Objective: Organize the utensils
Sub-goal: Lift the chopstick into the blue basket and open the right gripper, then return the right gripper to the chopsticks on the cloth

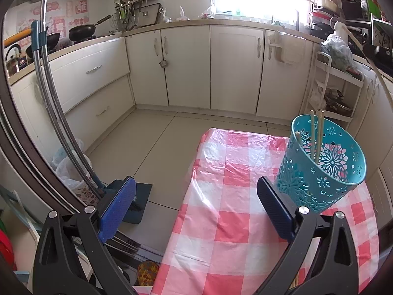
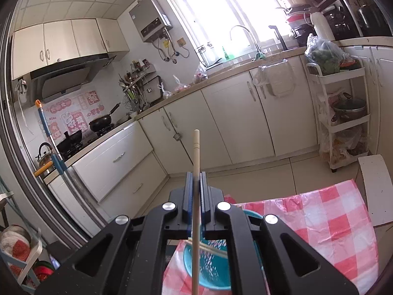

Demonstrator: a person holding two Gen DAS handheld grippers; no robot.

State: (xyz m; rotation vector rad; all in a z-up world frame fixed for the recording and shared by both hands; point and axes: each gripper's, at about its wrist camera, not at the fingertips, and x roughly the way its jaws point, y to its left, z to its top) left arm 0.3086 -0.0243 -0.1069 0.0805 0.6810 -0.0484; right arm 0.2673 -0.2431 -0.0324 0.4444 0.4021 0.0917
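Between right tongs (image 2: pixel 196 184) (pinched): chopstick (image 2: pixel 196 152)

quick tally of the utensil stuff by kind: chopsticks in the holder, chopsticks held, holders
Chopsticks in the holder: 3
Chopsticks held in the right gripper, one chopstick: 1
Teal holder: 1
Total: 5

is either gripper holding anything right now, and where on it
The right gripper pinches a chopstick partway along its shaft. The left gripper is open, holding nothing.
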